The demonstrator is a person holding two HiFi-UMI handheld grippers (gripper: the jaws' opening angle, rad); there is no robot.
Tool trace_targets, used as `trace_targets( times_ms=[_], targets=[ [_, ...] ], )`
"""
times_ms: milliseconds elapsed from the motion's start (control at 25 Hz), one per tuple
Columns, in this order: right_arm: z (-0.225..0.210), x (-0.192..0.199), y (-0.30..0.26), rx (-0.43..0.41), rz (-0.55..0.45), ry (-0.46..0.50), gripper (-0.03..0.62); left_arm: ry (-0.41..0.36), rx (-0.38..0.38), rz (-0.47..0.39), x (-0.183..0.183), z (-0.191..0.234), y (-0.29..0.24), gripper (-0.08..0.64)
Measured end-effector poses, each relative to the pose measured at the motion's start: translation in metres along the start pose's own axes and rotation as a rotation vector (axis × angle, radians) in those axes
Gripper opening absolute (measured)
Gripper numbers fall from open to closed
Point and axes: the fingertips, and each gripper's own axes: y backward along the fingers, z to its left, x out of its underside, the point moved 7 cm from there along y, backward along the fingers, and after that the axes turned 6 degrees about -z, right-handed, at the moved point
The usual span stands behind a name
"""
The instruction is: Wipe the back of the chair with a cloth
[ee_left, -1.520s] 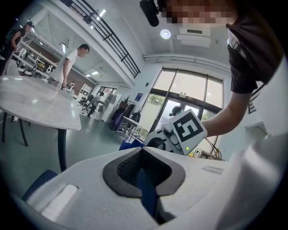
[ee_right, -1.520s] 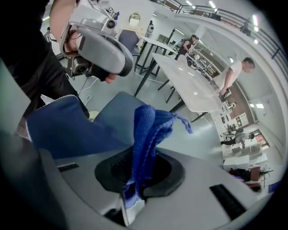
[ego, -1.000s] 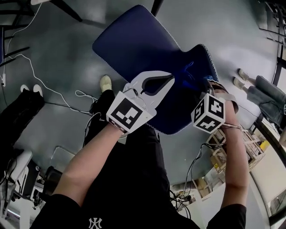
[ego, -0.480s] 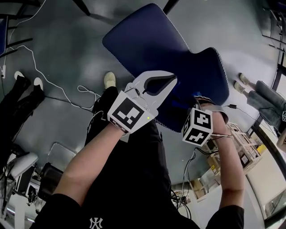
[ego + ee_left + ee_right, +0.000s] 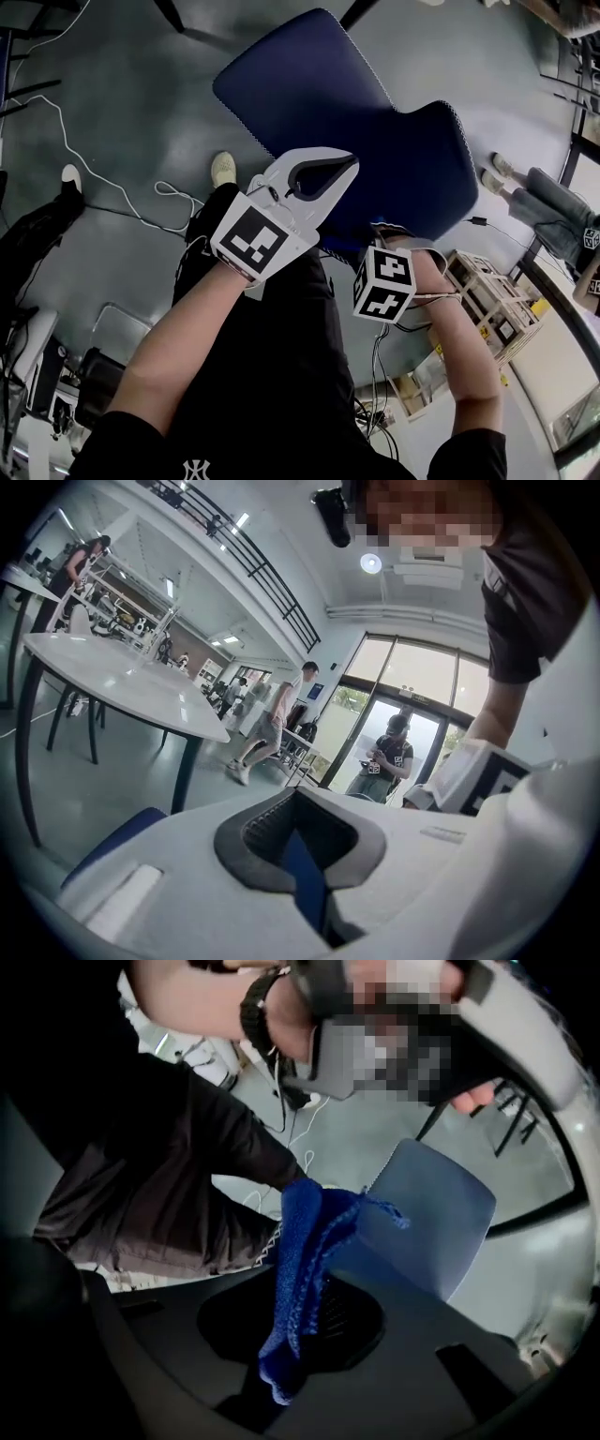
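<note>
Seemingly lengthwise in right tool (image 5: 314,1277), cloth (image 5: 300,1227), tip toward chair (image 5: 433,1211)

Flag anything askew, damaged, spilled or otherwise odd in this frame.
Nothing stands out. The chair looks intact, with no spill on it or near it. The left tool is closed on the thin blue edge of the chair's back, and the right tool holds the cloth, bunched but secure.

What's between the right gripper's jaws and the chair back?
The blue cloth, pinched in the right gripper, lies between its jaws and the chair back. The right gripper view shows this; the head view doesn't.
</note>
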Motion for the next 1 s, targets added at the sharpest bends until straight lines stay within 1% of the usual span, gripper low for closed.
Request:
trace_targets(
  times_ms=[80, 160, 240, 320, 400, 440, 520, 600, 720, 880, 960, 1000],
  targets=[
    [-0.006, 0.0, 0.008, -0.006, -0.05, -0.049, 0.063, 0.003, 0.001, -0.009, -0.002, 0.0, 0.001, 0.008],
    [-0.015, 0.005, 0.015, 0.026, -0.057, -0.058, 0.063, 0.009, 0.002, -0.022, -0.003, 0.001, 0.003, 0.008],
    [-0.029, 0.015, 0.026, 0.079, -0.07, -0.082, 0.063, 0.018, 0.001, -0.034, -0.003, 0.003, 0.002, 0.008],
    [-0.051, 0.03, 0.043, 0.175, -0.084, -0.123, 0.063, 0.025, -0.002, -0.04, -0.003, 0.004, -0.002, 0.008],
    [-0.076, 0.048, 0.062, 0.302, -0.063, -0.134, 0.063, 0.02, 0.0, -0.041, -0.003, 0.003, -0.009, 0.008],
    [-0.088, 0.058, 0.07, 0.364, -0.035, -0.119, 0.063, 0.016, 0.003, -0.04, -0.003, 0.002, -0.012, 0.008],
    [-0.111, 0.073, 0.079, 0.464, 0.044, -0.06, 0.063, 0.02, 0.004, -0.034, -0.002, 0.001, -0.018, 0.008],
    [-0.133, 0.085, 0.083, 0.515, 0.118, 0.003, 0.063, 0.027, 0.0, -0.027, 0.0, 0.002, -0.025, 0.008],
    [-0.163, 0.1, 0.079, 0.511, 0.199, 0.071, 0.063, 0.029, -0.013, -0.023, 0.002, 0.007, -0.035, 0.008],
    [-0.194, 0.111, 0.071, 0.495, 0.314, 0.201, 0.063, 0.029, -0.038, -0.033, 0.007, 0.016, -0.046, 0.008],
    [-0.206, 0.114, 0.065, 0.471, 0.371, 0.276, 0.063, 0.037, -0.058, -0.037, 0.01, 0.02, -0.05, 0.008],
    [-0.211, 0.116, 0.06, 0.445, 0.403, 0.313, 0.063, 0.042, -0.071, -0.037, 0.011, 0.021, -0.051, 0.008]
  ],
)
